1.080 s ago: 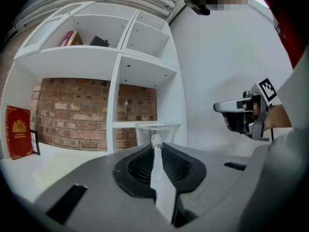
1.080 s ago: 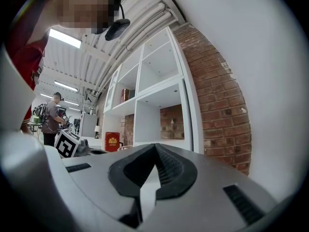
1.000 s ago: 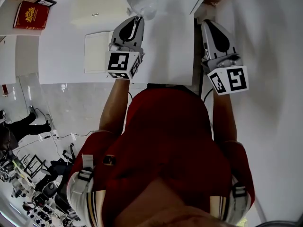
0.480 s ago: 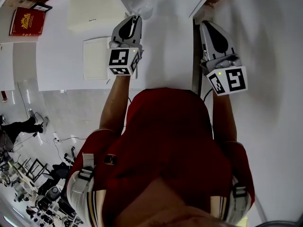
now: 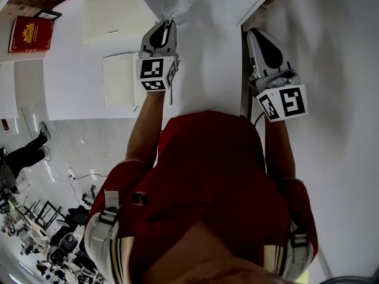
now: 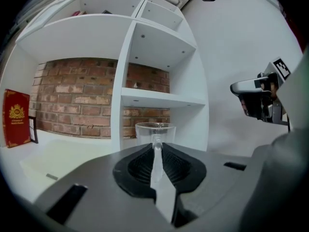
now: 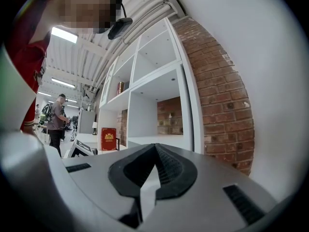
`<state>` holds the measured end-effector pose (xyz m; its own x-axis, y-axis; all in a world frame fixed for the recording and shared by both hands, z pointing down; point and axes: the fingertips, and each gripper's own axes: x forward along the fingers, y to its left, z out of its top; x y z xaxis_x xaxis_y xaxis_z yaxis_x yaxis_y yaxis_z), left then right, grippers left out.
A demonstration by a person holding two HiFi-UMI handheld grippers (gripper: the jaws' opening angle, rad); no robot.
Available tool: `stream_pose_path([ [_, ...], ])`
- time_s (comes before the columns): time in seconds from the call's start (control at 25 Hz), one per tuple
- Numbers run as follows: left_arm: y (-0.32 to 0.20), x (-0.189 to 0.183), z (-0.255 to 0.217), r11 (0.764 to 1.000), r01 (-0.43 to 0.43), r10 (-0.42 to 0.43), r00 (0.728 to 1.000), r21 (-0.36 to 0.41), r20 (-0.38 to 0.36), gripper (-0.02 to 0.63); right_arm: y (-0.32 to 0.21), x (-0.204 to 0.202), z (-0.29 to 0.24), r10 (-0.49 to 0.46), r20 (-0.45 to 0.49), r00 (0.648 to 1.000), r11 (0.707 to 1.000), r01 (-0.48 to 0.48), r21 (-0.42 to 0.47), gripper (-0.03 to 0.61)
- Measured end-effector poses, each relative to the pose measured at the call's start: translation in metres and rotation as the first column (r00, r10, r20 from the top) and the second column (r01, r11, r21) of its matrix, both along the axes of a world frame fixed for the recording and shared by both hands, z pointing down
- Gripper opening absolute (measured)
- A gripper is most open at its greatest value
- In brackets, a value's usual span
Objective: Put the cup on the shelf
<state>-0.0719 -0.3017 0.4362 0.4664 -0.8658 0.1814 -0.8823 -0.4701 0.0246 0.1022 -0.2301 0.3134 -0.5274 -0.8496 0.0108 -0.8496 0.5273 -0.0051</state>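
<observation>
A white, boxy shelf unit (image 6: 120,98) backed with rough red brick stands ahead. In front of its upright divider, the left gripper (image 6: 157,146) pinches the thin handle of a clear glass cup (image 6: 154,130). The right gripper (image 7: 154,148) has its ribbed jaws pressed together, empty.

shelf bay (image 6: 186,122) open ahead; divider (image 6: 124,81) beside

Red shirt (image 5: 213,176), cream-striped sleeves (image 5: 106,241)
</observation>
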Motion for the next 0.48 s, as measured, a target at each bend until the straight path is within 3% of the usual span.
stream_pose_path([
  [0.48,-0.027,-0.002,0.024,0.999,0.033,-0.033,0.999,-0.031,0.01,0.041,-0.018,0.0,0.012,-0.007,-0.01,1.0,0.999,0.006,-0.034,-0.003],
])
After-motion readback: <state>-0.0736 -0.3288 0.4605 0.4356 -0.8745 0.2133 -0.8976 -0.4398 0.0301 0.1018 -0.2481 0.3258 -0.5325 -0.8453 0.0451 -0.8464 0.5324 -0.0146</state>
